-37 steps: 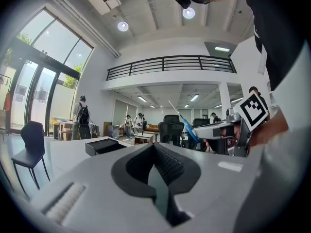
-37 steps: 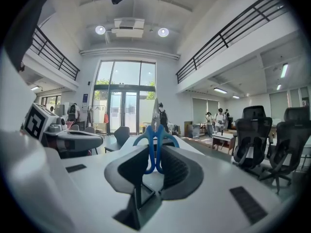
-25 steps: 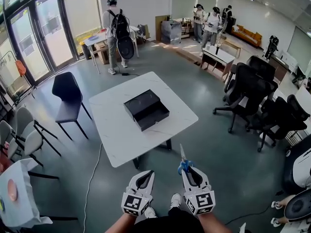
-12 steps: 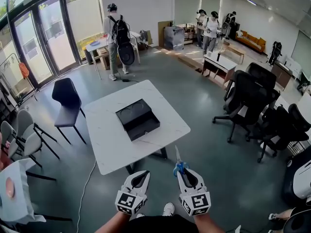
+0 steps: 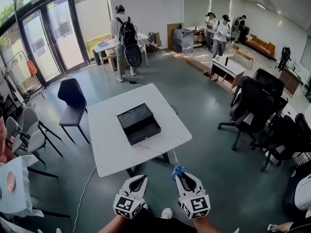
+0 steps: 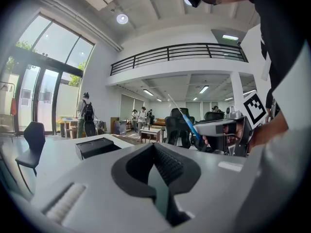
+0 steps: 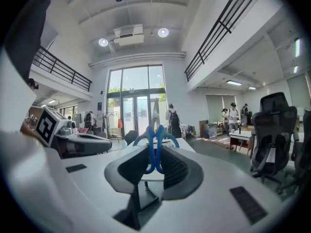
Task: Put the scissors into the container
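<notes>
The scissors [image 5: 177, 169] have blue handles and thin blades that point up and away from me. My right gripper [image 5: 183, 176] is shut on their handles, held in the air short of the table's near edge. In the right gripper view the blue loops [image 7: 155, 147] stand between the pads of my right gripper [image 7: 154, 157]. The black open container [image 5: 138, 124] lies in the middle of the white table [image 5: 112, 149], and shows as a low black container [image 6: 96, 147] in the left gripper view. My left gripper [image 5: 135, 184] hangs beside the right one, shut and empty [image 6: 156, 165].
A black chair [image 5: 73, 103] stands left of the table and several black office chairs [image 5: 255, 101] stand to the right. People [image 5: 126, 33] are at desks far behind. A cable [image 5: 86, 188] runs over the floor at the left.
The head view has shifted, so the table and container sit slightly differently in it. Both grippers are a little lower in that view, and the scissors stay held.
</notes>
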`<state>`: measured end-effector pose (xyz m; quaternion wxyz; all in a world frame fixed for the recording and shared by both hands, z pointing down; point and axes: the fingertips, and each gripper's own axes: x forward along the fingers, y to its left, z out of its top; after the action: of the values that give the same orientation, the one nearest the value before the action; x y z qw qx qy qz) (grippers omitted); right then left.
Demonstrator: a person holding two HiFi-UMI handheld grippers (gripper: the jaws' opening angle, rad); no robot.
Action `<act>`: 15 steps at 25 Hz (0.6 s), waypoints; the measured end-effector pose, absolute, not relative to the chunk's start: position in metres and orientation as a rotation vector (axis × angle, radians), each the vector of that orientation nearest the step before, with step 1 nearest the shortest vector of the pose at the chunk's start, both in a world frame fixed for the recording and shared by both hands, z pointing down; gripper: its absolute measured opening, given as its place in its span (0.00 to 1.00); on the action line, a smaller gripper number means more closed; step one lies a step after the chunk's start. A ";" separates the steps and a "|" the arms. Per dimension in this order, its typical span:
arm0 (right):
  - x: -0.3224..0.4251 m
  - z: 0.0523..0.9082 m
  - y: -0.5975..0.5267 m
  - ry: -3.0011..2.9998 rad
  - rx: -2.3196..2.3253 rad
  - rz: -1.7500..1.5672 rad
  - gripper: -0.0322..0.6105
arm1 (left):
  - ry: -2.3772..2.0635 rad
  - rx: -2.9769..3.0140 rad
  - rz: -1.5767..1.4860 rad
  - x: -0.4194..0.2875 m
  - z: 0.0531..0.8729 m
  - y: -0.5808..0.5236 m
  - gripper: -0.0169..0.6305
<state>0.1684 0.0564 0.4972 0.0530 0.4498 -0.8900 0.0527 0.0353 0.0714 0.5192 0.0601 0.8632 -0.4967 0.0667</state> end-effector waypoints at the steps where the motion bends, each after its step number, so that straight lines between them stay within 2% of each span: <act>1: 0.167 0.497 0.052 -2.709 1.361 0.165 0.18 | -1.515 2.597 0.205 0.033 0.522 0.067 0.04; 15: 0.133 0.500 -0.030 -2.691 1.337 0.138 0.18 | -1.485 2.624 0.166 0.013 0.524 -0.024 0.04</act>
<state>0.1327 -0.0296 0.4999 0.0667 0.4436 -0.8926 0.0458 0.0127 -0.0240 0.5241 0.0608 0.8674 -0.4908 0.0549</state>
